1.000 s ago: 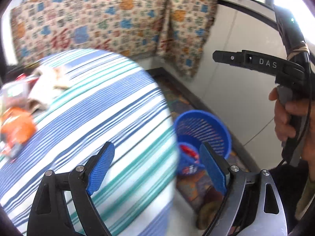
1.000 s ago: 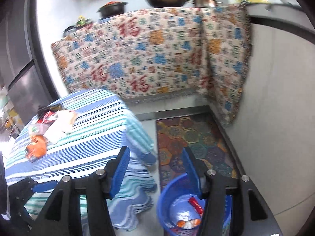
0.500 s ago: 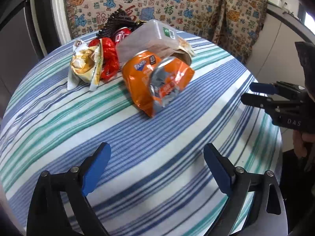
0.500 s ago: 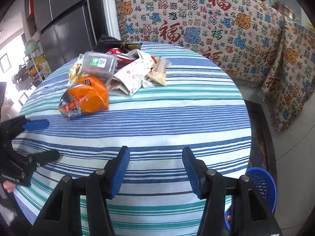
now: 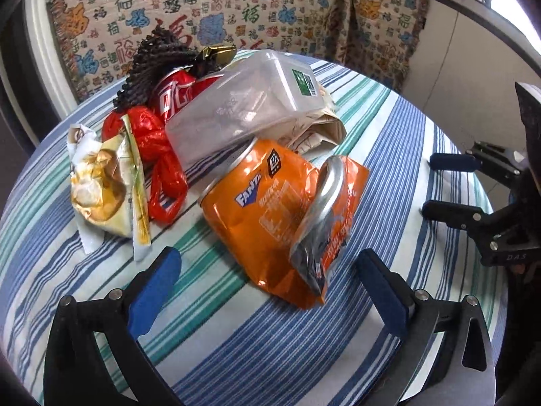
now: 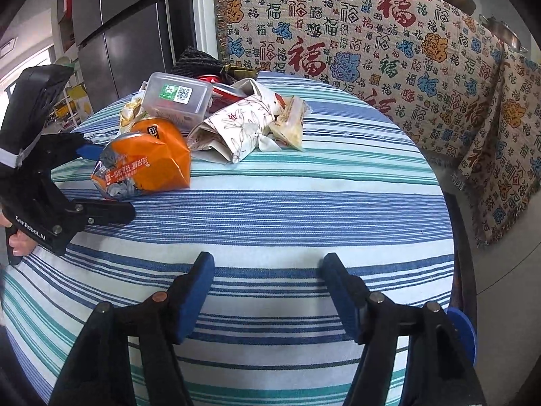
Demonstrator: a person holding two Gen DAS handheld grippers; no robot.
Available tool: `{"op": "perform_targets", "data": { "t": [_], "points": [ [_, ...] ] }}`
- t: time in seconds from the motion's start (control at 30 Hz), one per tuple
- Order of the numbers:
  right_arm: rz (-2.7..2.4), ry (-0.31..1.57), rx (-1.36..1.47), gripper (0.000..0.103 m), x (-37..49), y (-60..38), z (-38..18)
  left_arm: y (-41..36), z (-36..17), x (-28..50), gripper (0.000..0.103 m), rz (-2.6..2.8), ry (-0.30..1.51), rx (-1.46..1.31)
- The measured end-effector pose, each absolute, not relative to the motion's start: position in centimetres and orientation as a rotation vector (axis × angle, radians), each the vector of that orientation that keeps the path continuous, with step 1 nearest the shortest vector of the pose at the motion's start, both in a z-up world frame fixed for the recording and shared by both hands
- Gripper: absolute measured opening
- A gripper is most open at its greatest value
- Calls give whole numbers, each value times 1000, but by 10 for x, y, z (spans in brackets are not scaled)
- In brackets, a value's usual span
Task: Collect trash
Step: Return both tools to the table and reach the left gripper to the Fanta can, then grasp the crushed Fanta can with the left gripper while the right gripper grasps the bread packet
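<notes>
A heap of trash lies on the round striped table (image 6: 304, 209). Nearest is a crushed orange Fanta can (image 5: 257, 209) with an orange foil packet (image 5: 338, 223) (image 6: 148, 162) against it. My left gripper (image 5: 268, 262) (image 6: 116, 182) is opening wide, and the can and packet lie between its blue pads (image 5: 159, 277) without touching them. Behind sit a clear plastic box (image 5: 243, 111) (image 6: 175, 99), a red cola can (image 5: 172, 96), a red plastic bag (image 5: 152, 142) and a gold wrapper (image 5: 101, 182). My right gripper (image 6: 267, 260) (image 5: 427, 185) is opening over bare cloth, holding nothing.
A crumpled floral paper bag (image 6: 236, 128) and a pale wrapper (image 6: 290, 121) lie at the heap's right. A black knitted thing (image 5: 152, 57) is at the back. The blue basket (image 6: 463, 331) peeks from below the table's right edge. A dark fridge (image 6: 118, 34) and patterned cloth (image 6: 372, 34) stand behind.
Both views swung from the blue basket on the floor up to the table. The left gripper closed in on the orange can with wider jaws. The right jaws spread wider.
</notes>
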State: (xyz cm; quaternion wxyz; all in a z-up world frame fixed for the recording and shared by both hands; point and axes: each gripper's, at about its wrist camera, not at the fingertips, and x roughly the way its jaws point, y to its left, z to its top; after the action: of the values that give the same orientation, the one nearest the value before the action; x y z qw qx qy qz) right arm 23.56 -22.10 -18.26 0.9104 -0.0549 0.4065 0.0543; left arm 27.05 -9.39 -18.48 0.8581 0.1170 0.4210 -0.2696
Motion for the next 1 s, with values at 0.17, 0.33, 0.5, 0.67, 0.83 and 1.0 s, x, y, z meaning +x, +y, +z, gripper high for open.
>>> {"op": "perform_targets", "data": {
  "t": [0.17, 0.33, 0.5, 0.67, 0.83, 1.0],
  "points": [
    [116, 827, -122, 69, 239, -220, -183, -90, -180, 292, 102, -572, 871, 167],
    [122, 832, -121, 69, 241, -220, -183, -95, -174, 295, 100, -605, 839, 125],
    [122, 833, -120, 69, 240, -220, -183, -94, -171, 286, 86, -632, 819, 89],
    [133, 861, -117, 69, 243, -220, -182, -74, -166, 259, 86, -525, 823, 83],
    [72, 890, -61, 67, 252, -236, -178, -33, -159, 240, 86, -312, 812, 76],
    [7, 859, 106, 60, 287, -261, -164, 7, -165, 252, 86, -163, 819, -59]
  ]
}}
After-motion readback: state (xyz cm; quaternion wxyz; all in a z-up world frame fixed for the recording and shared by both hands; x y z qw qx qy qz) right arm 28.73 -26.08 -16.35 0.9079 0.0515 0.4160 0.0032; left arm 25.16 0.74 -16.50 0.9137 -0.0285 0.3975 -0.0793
